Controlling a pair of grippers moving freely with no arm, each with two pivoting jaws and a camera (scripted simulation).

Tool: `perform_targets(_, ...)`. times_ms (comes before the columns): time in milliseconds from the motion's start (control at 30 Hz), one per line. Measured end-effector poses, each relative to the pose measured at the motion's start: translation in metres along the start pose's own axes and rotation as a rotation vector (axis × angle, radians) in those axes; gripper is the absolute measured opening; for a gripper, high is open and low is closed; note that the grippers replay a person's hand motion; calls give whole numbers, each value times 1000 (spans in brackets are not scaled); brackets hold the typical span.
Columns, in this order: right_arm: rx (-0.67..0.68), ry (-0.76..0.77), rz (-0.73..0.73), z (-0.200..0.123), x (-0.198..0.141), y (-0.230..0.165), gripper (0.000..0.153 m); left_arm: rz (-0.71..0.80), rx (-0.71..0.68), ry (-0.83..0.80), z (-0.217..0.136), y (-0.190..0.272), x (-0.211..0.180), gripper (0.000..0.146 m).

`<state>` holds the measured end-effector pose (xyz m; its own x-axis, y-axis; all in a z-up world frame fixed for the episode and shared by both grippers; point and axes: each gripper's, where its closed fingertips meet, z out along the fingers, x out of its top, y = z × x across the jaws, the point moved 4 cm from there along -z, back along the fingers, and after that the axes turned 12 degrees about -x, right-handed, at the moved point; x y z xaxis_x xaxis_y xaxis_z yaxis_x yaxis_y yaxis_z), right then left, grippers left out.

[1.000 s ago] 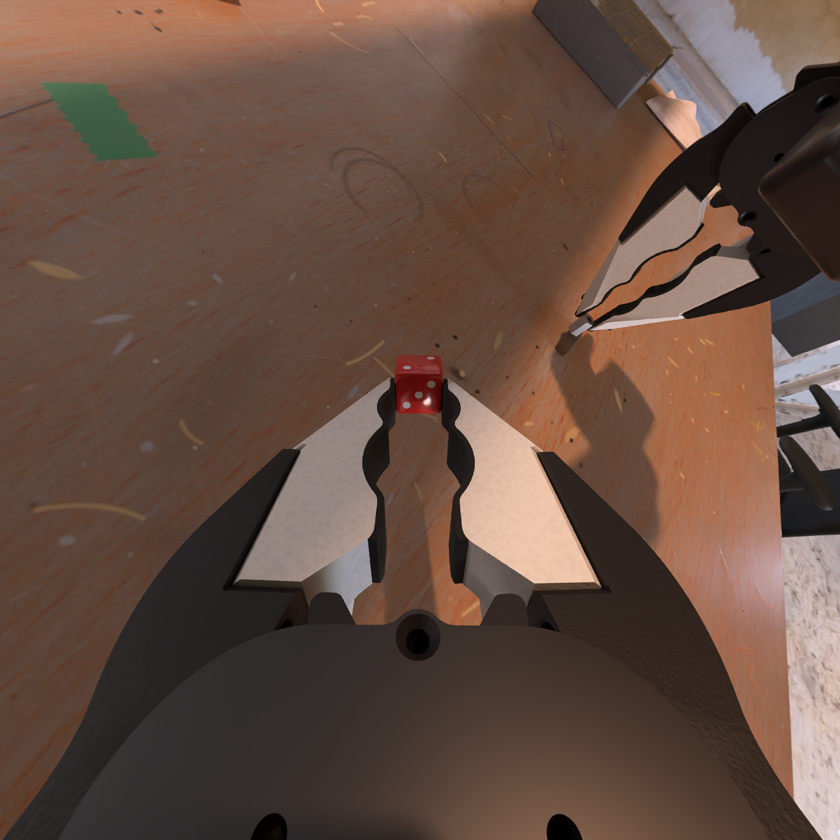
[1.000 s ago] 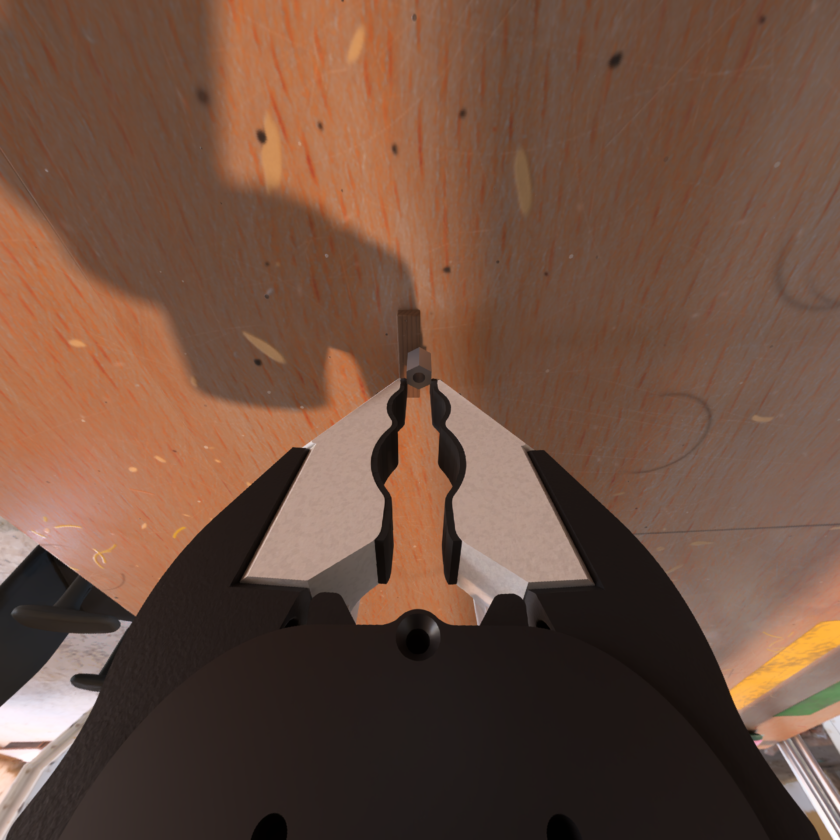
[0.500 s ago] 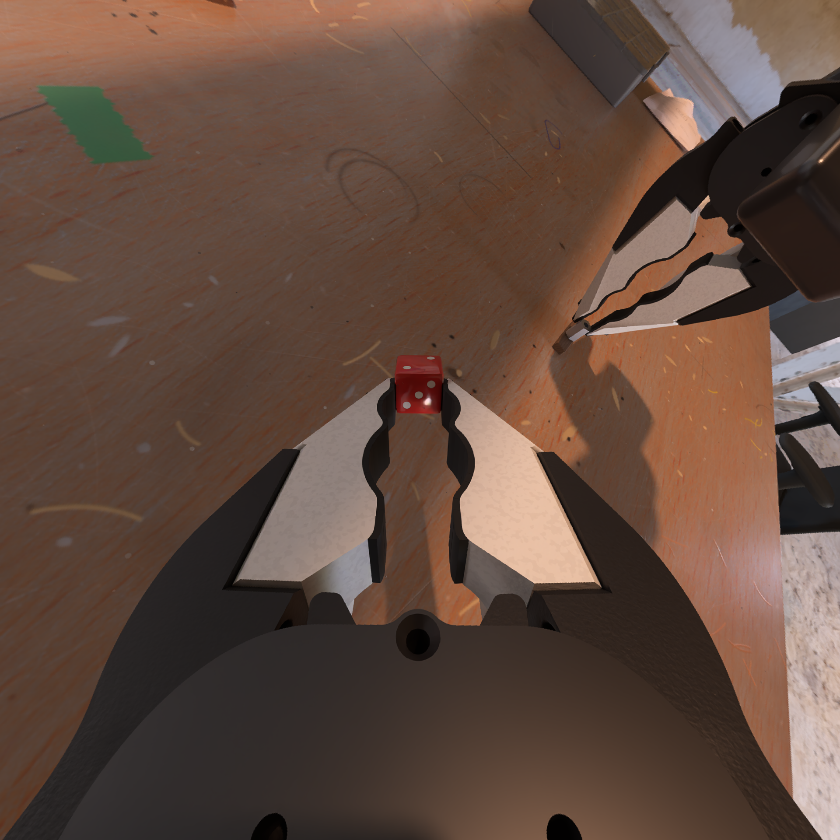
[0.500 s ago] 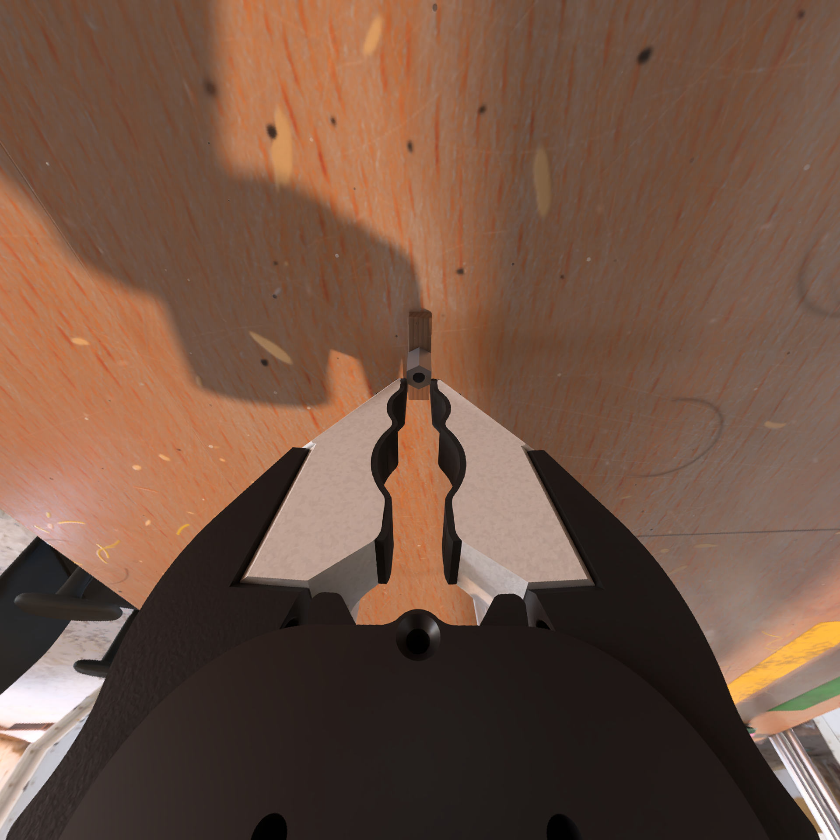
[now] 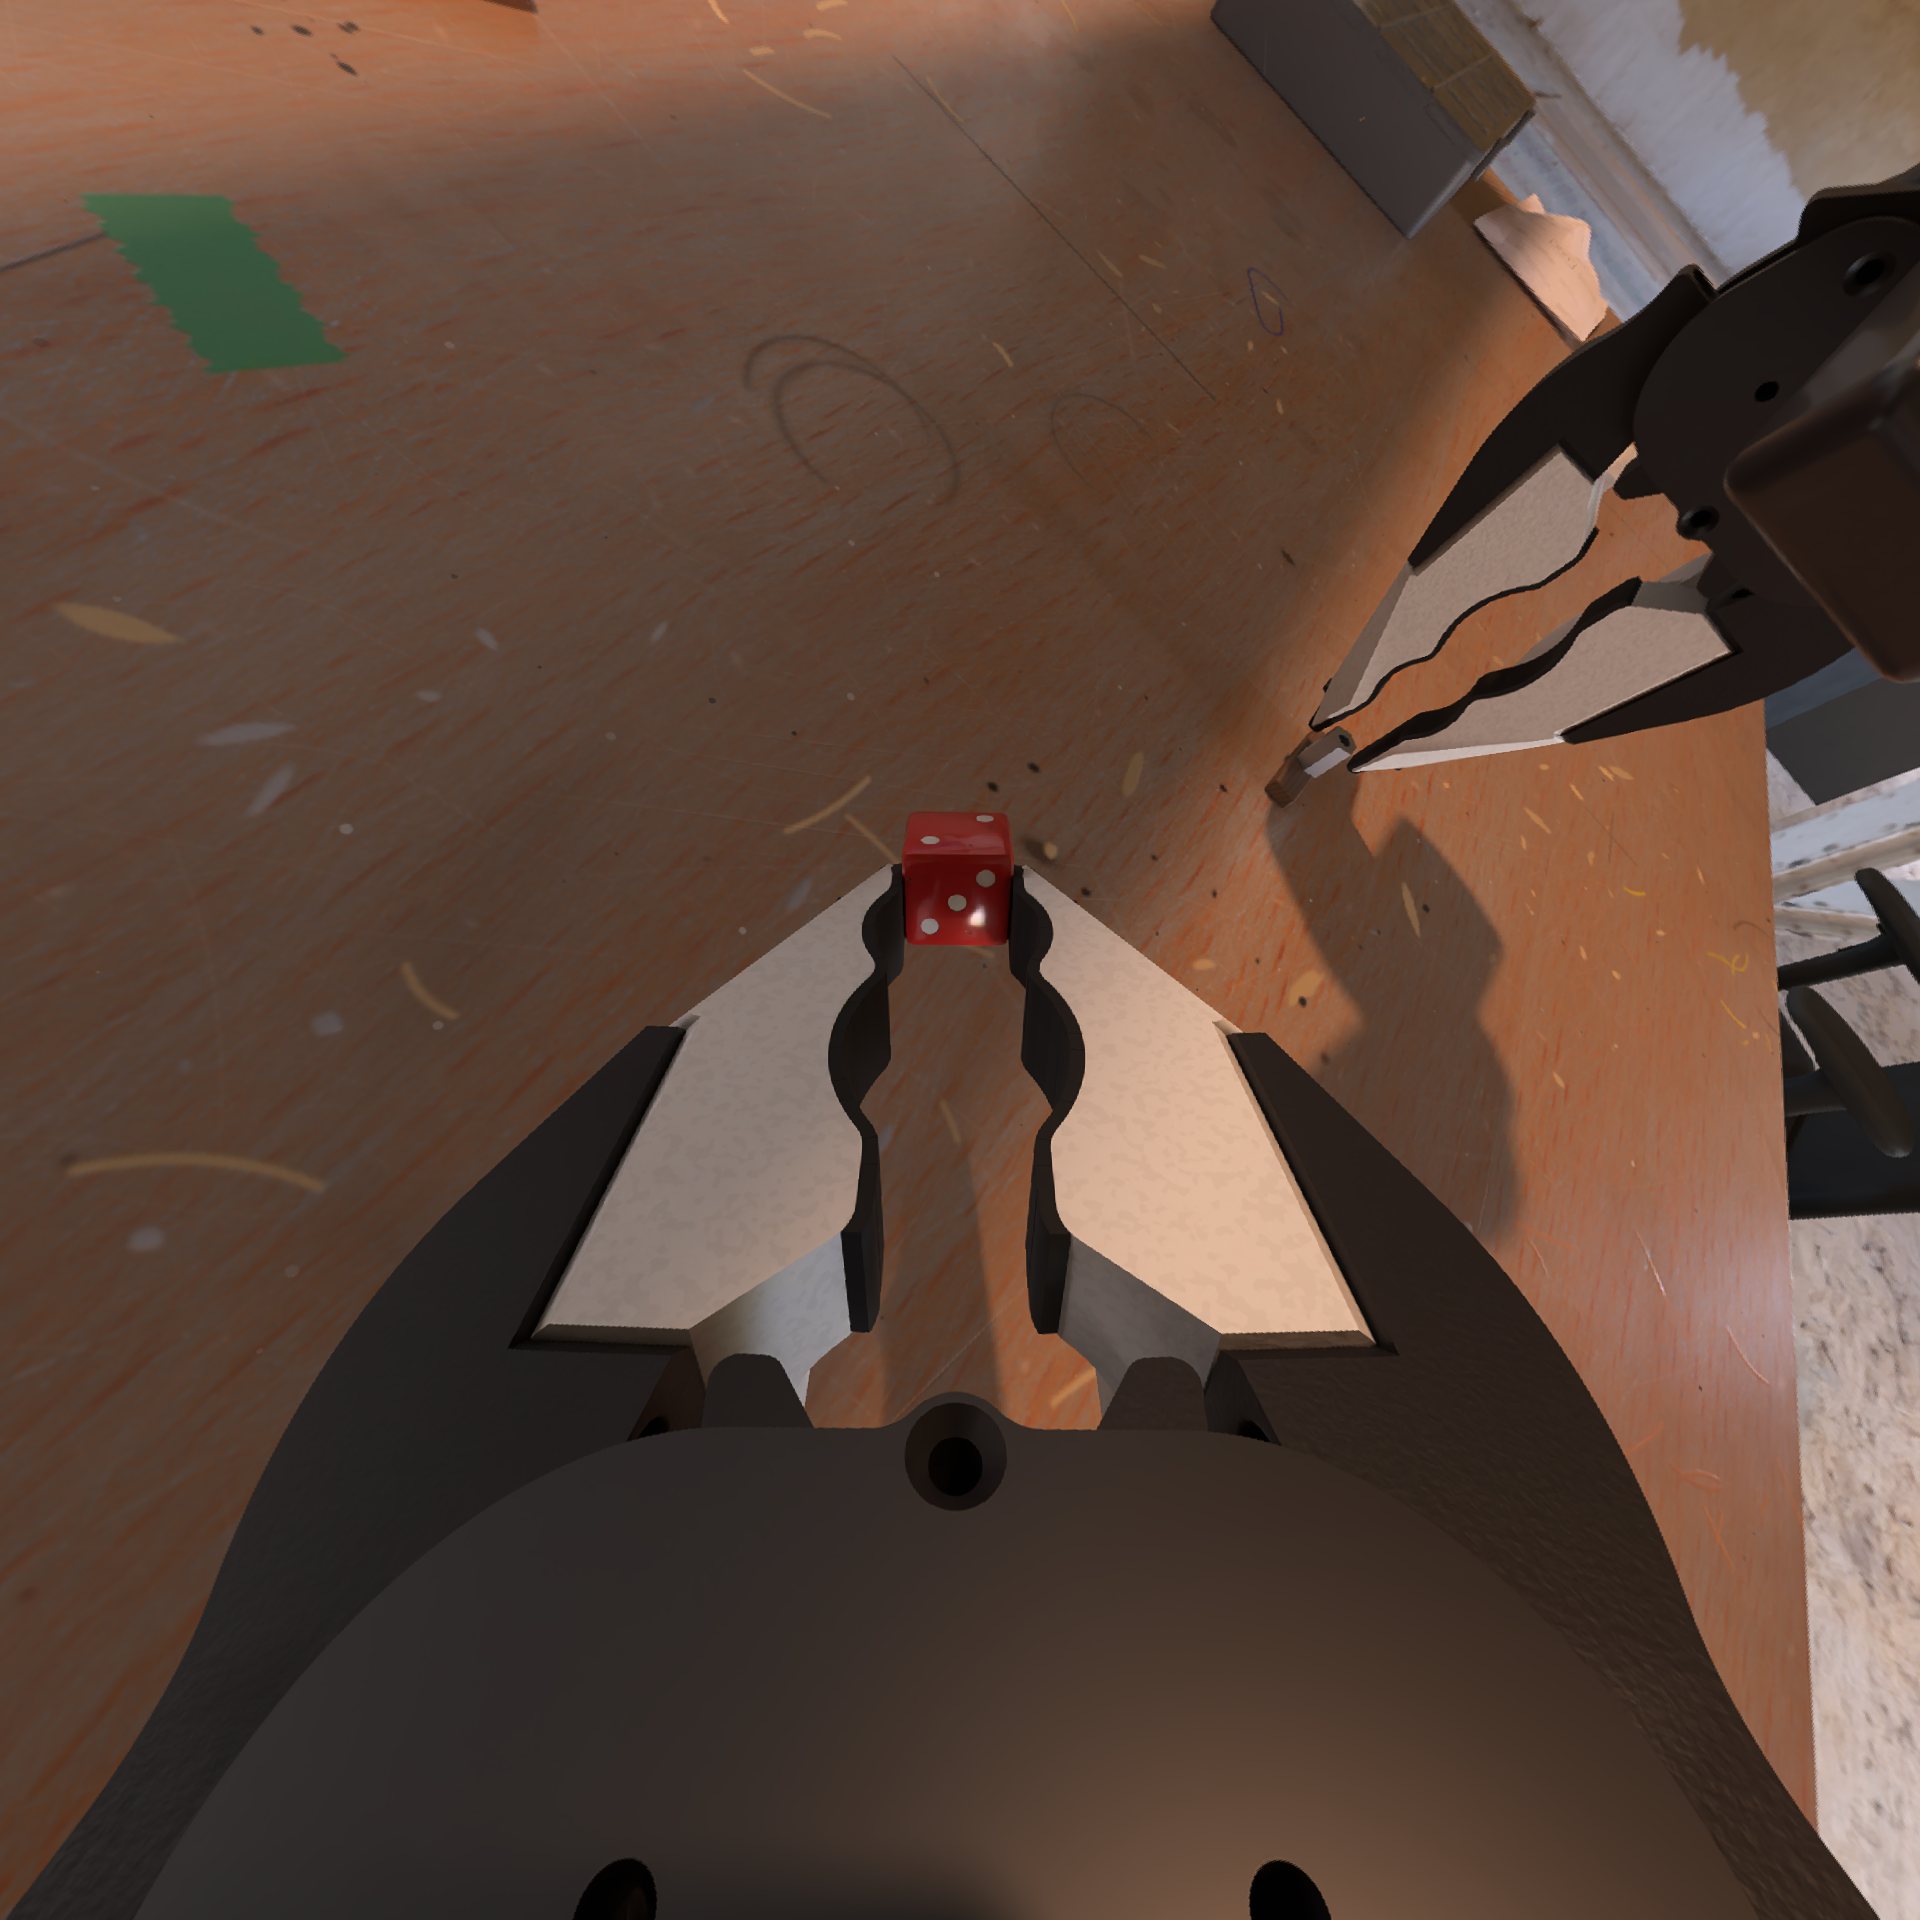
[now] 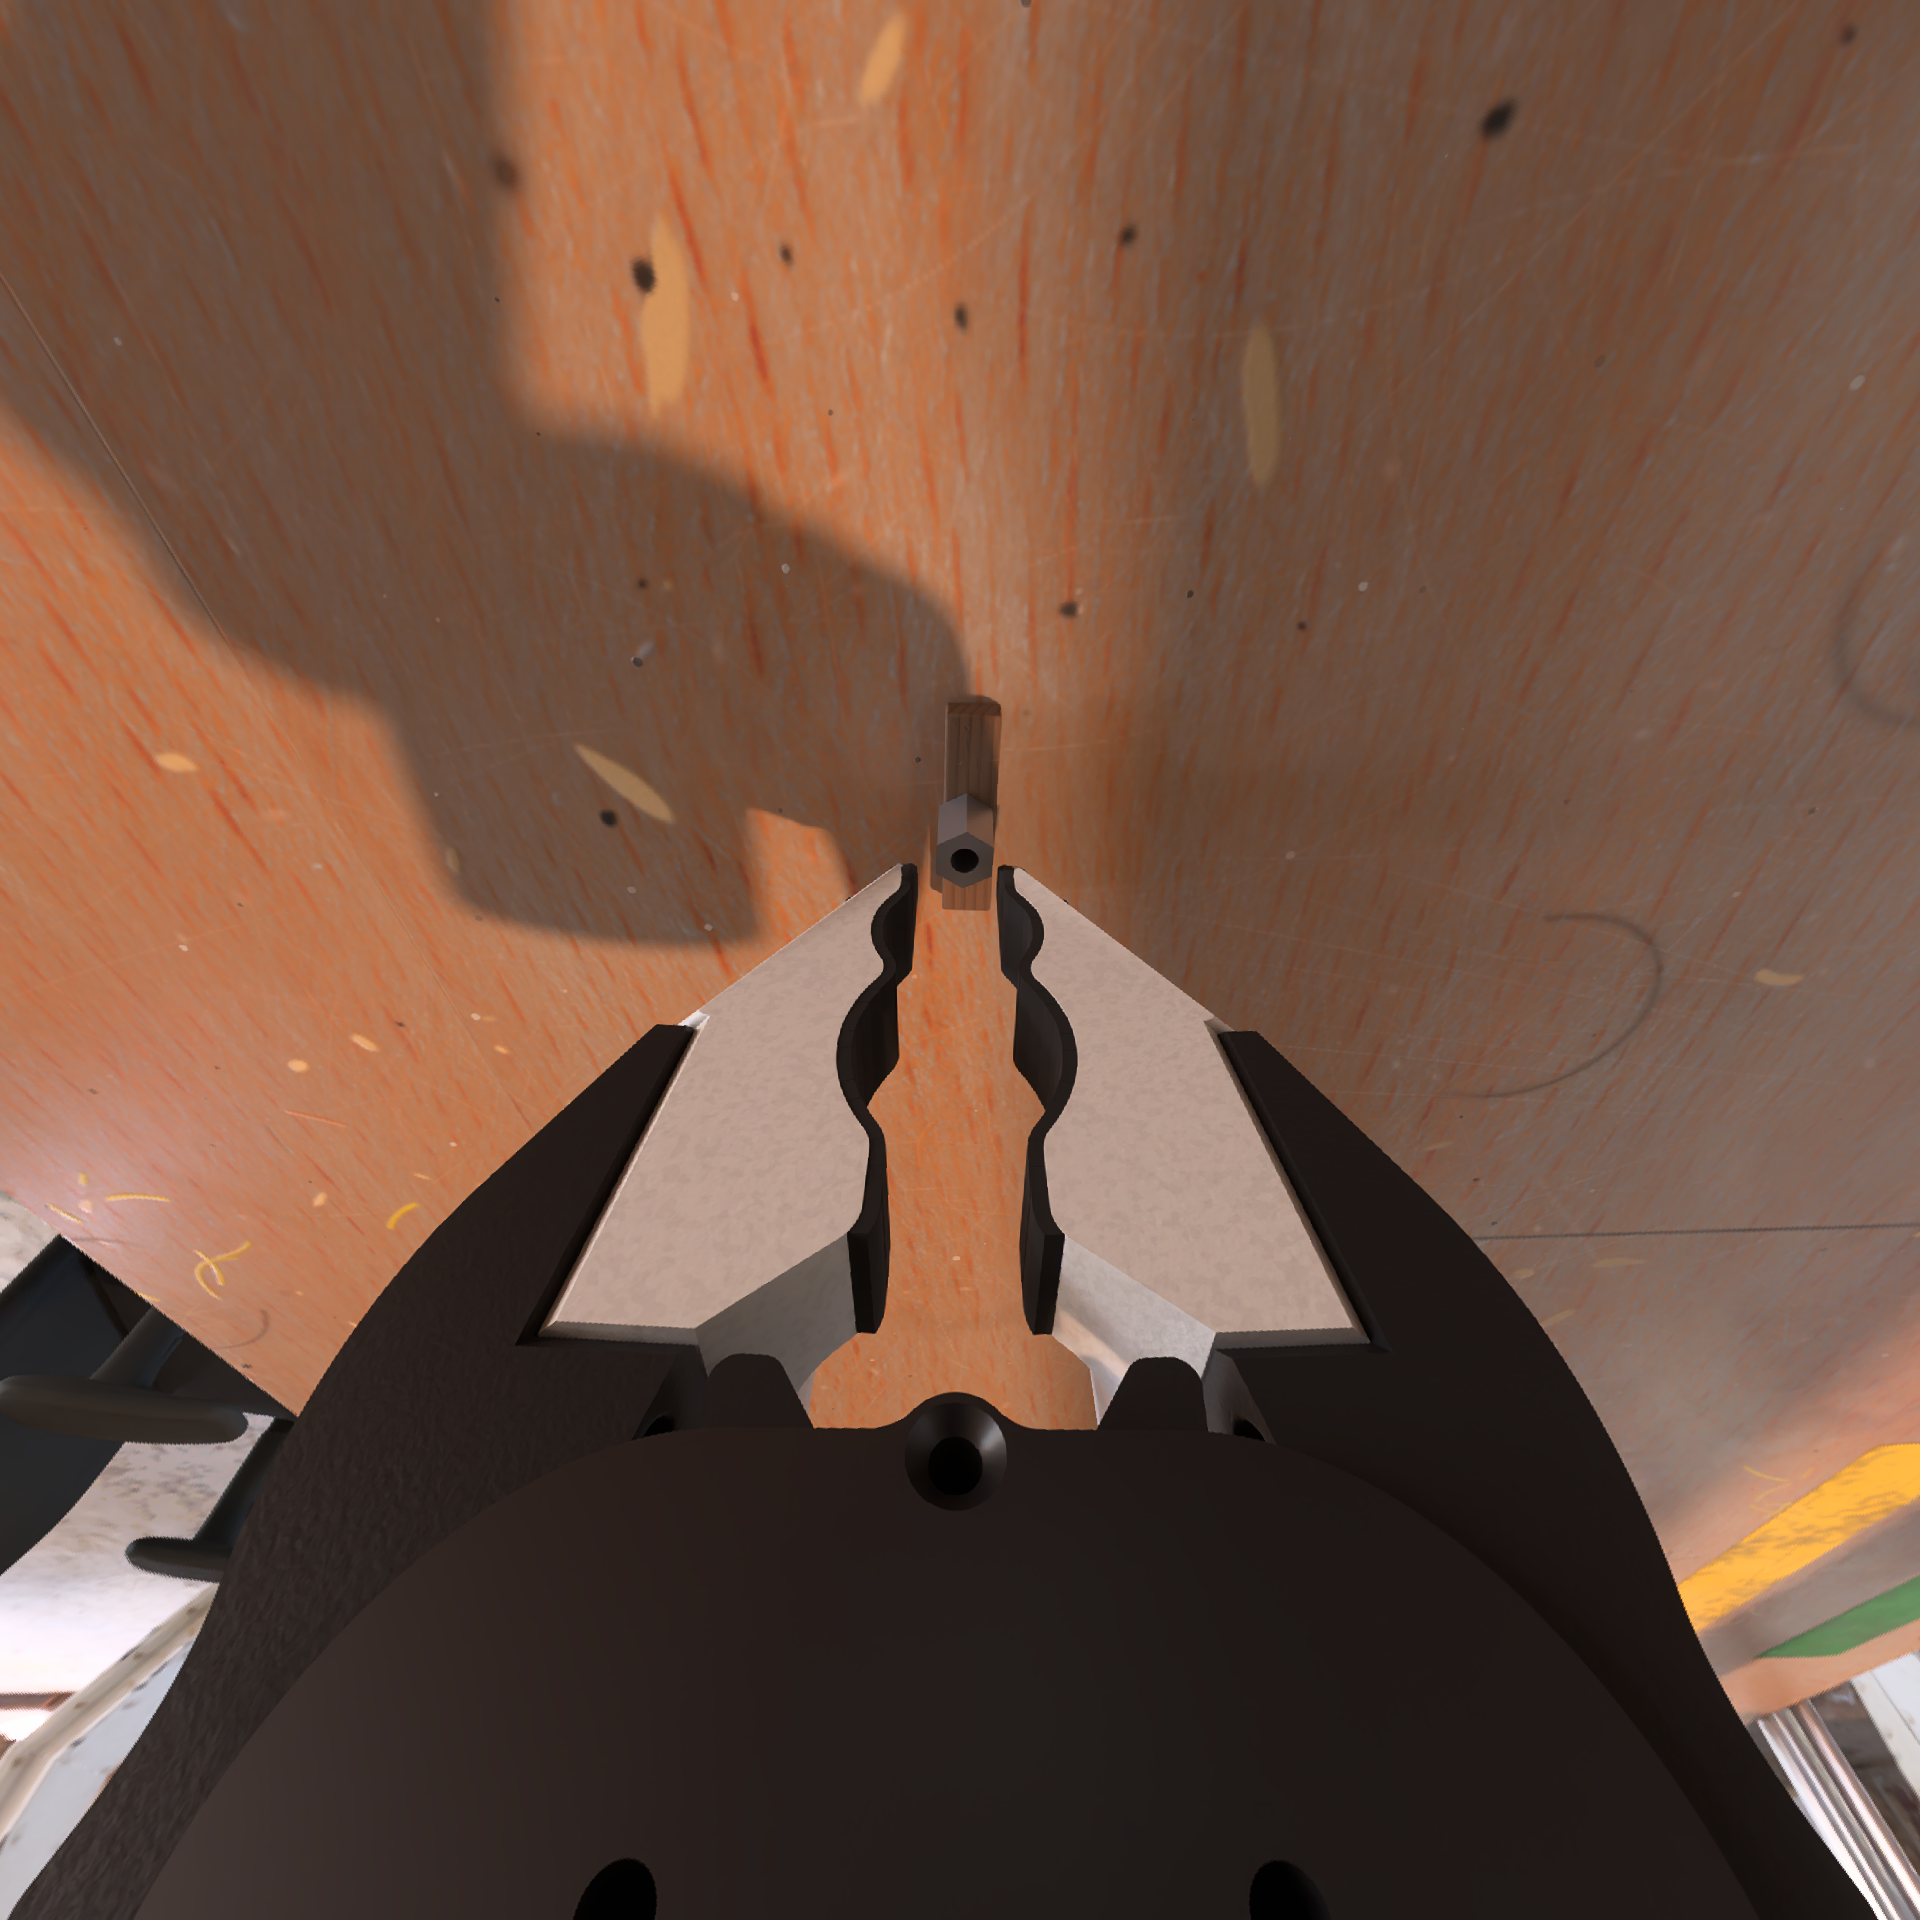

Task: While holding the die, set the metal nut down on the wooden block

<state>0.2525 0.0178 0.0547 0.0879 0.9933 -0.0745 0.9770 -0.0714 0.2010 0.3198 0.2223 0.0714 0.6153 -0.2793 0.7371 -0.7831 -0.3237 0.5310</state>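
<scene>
My left gripper (image 5: 956, 871) is shut on the red die (image 5: 956, 894) and holds it at the fingertips above the wooden table. My right gripper (image 6: 956, 875) is open, with a fingertip on either side of the small grey metal nut (image 6: 963, 847) and a gap to each. The nut lies on its side on the small wooden block (image 6: 974, 743), which stands on the table. In the left wrist view the right gripper (image 5: 1338, 740) comes in from the upper right, with the nut (image 5: 1327, 750) on the block (image 5: 1286, 787) at its tips.
The table's right edge (image 5: 1779, 1039) runs close to the block. A dark grey box (image 5: 1361, 114) sits at the far edge and a green tape patch (image 5: 208, 281) at far left. Black handles (image 6: 114, 1403) show beyond the table edge, and yellow tape (image 6: 1808, 1527) at lower right.
My right gripper's jaws have spread and let go of the nut, which now rests on the block. My left gripper still holds the die and has barely moved.
</scene>
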Motion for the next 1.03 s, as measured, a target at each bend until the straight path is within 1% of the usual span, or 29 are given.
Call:
perform_targets(167,-8,38,-34,-3,-2,0,17,3,3,-2,0,0,0,19)
perform_targets(333,-55,85,-84,-10,-9,7,19,6,6,-5,0,0,0,19)
perform_targets(467,-73,167,-2,-16,-19,21,19,5,6,-5,0,0,-1,19)
perform_targets(533,-41,209,76,-10,-29,25,22,7,5,-7,0,0,-1,19)
perform_targets(633,-44,299,213,-3,-41,27,25,7,0,-9,1,1,-1,19)
perform_targets(733,10,381,334,-3,-46,20,25,7,-5,-13,2,1,-1,19)
perform_targets(800,-18,381,349,-4,-47,15,25,7,-5,-18,3,1,-2,19)
perform_targets(867,-57,341,339,-6,-45,11,27,7,-5,-18,3,1,-2,19)
perform_targets(1033,-63,279,311,-9,-38,4,28,4,-5,-21,3,1,-3,19)
